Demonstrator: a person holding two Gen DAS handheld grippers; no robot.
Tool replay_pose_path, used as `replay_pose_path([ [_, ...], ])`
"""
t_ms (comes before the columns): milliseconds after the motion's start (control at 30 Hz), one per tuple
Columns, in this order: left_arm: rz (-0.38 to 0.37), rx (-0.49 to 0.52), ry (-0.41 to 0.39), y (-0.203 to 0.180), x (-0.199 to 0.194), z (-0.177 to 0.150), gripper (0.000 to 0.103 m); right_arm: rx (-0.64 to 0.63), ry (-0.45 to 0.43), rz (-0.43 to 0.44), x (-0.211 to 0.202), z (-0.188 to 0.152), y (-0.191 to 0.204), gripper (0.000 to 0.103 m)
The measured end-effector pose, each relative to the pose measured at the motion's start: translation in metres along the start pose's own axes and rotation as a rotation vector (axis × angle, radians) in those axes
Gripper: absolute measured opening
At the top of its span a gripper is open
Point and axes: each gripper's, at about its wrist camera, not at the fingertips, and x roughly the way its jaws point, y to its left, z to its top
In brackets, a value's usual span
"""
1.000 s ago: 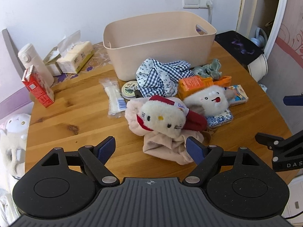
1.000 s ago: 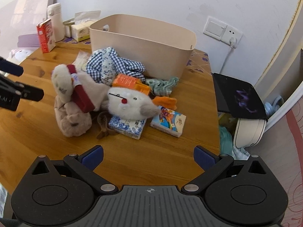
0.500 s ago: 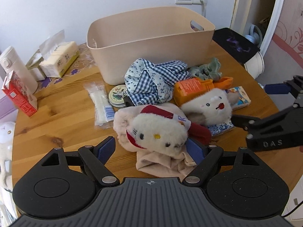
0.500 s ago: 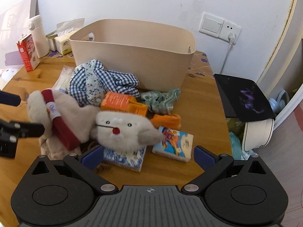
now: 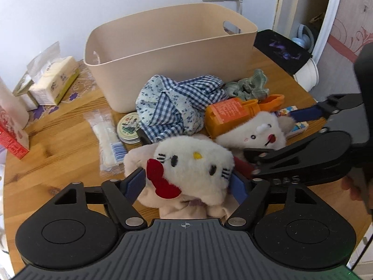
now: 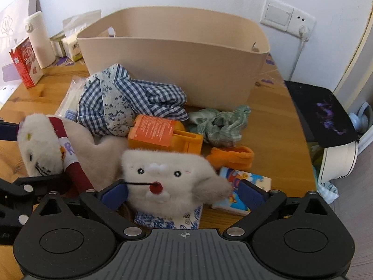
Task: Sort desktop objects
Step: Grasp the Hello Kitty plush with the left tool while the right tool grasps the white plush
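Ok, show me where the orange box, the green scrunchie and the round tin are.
orange box (image 6: 153,130), right wrist view, on its printed label.
green scrunchie (image 6: 219,123), right wrist view, on its bunched fabric.
round tin (image 5: 128,127), left wrist view, on its lid.

Your way to the beige bin (image 5: 172,53) runs over a crowded pile: checked cloth (image 5: 177,102), orange box (image 5: 229,116) and green cloth (image 6: 219,126) lie against its front wall. Bare wooden table (image 5: 58,161) lies to your left, and the bin's top is unobstructed.

Two close wrist views, shared toy pile (image 5: 193,163)
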Motion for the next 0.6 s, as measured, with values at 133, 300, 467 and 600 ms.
replay_pose_path([
  [133,-0.021,0.034,0.0,-0.002,0.004,0.002,0.067,0.006,0.017,0.029,0.003,0.0,0.002,0.079],
  [300,-0.028,0.068,-0.013,-0.004,0.005,0.001,0.063,0.023,0.009,0.054,-0.001,-0.004,0.001,0.044],
  [467,-0.031,0.058,-0.013,-0.004,0.006,0.001,0.059,0.012,0.002,0.069,-0.008,-0.008,0.0,0.029],
  [600,-0.037,0.045,-0.014,-0.001,0.003,0.001,0.058,0.031,-0.014,0.07,-0.016,-0.012,-0.005,0.025],
])
